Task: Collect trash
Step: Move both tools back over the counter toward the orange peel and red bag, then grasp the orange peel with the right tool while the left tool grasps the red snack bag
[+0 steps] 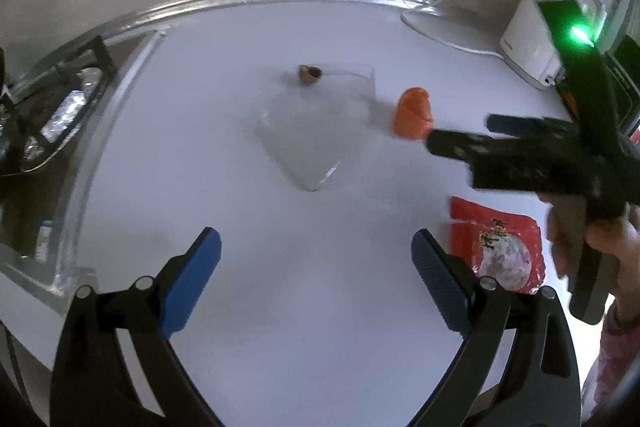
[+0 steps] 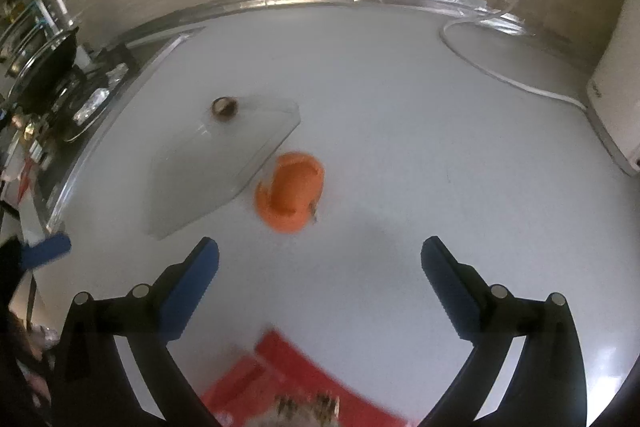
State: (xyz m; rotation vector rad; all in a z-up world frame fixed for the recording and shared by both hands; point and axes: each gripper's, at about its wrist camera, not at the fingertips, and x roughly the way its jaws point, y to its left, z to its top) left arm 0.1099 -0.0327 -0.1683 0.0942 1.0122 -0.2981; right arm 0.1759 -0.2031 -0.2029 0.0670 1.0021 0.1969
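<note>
An orange peel [image 2: 290, 191] lies curled just beside a clear plastic sheet [image 2: 224, 163]; a brown shell [image 2: 224, 106] rests at the sheet's far end. A red wrapper [image 1: 496, 247] lies flat nearby.

Dim, motion-blurred, fisheye-warped edges

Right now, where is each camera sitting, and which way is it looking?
Left wrist: on the left gripper, looking forward over the white counter; its open blue fingers, the right gripper and a hand show.
Right wrist: on the right gripper, looking down at the orange peel; its open fingers show.
Both see the peel, clear plastic sheet, red wrapper.
</note>
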